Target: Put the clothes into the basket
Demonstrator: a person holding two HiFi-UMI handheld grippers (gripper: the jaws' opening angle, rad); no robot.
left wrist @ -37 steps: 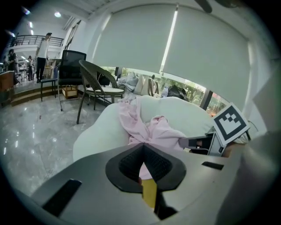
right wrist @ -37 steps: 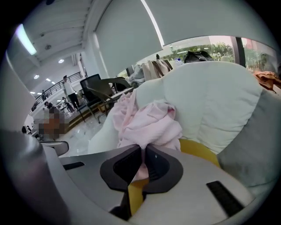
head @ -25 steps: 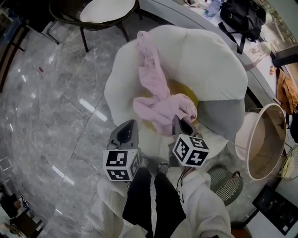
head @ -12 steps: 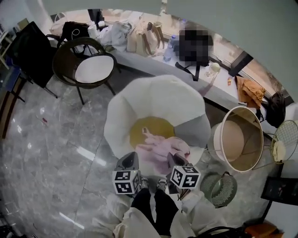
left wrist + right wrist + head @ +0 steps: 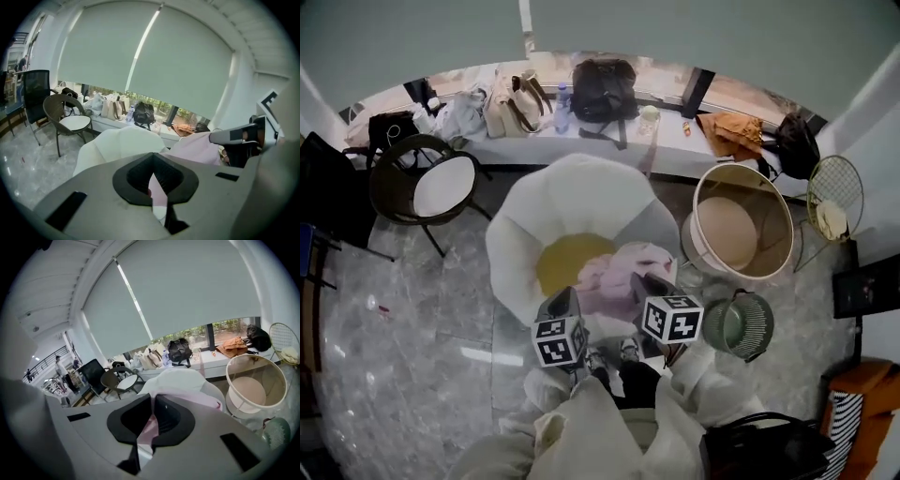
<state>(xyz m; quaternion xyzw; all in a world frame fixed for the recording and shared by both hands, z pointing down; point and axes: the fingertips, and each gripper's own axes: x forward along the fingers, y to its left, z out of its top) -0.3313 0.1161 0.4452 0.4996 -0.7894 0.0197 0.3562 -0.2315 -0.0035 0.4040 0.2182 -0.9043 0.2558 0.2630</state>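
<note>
Count: one pink garment [image 5: 614, 274], two grippers, one large round basket [image 5: 773, 220], one white armchair [image 5: 572, 202].
Left gripper [image 5: 561, 302]: jaws pinched together on fold of pink garment, cloth running up between them.
Right gripper [image 5: 642, 284]: jaws clamped tight on same garment.
Pink garment hangs between both grippers, over armchair seat; basket apart, to right.
Garment's near edge hidden behind grippers; kind of garment unclear.
</note>
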